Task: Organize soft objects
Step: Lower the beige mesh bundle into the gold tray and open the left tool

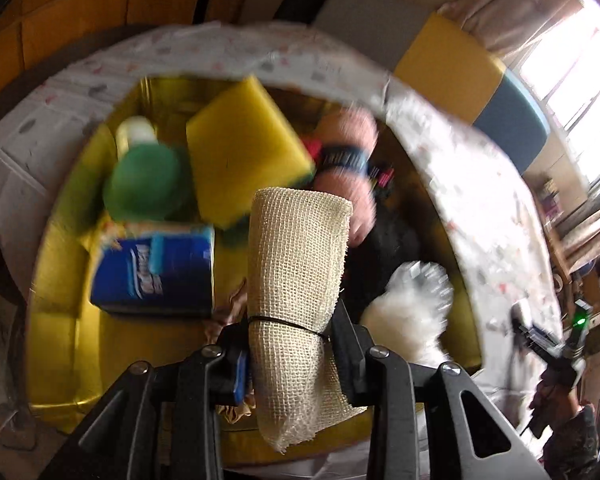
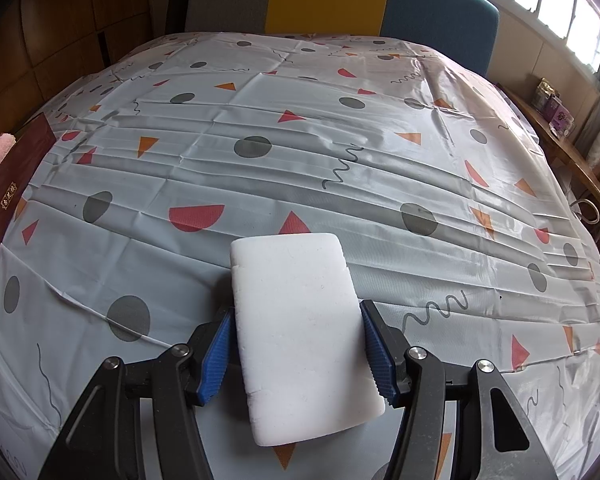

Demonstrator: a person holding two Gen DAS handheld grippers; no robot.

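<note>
A: Your left view is smeared. The blue packet [image 1: 156, 268] has lettering you can't read, and the mesh roll [image 1: 296, 276] covers part of the pink toy [image 1: 350, 148].

B: On your right, the dark red box [image 2: 8, 172] runs off the frame's left edge, and the white sponge [image 2: 304, 336] hides the bench [image 2: 340, 152] beneath it.

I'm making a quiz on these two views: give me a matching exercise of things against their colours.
Things:
1. mesh cloth roll in the left tool
2. foam block in the right tool
3. big sponge in the box
4. tissue pack in the box

Colours:
A. blue
B. white
C. beige
D. yellow

Pairs: 1-C, 2-B, 3-D, 4-A
</note>
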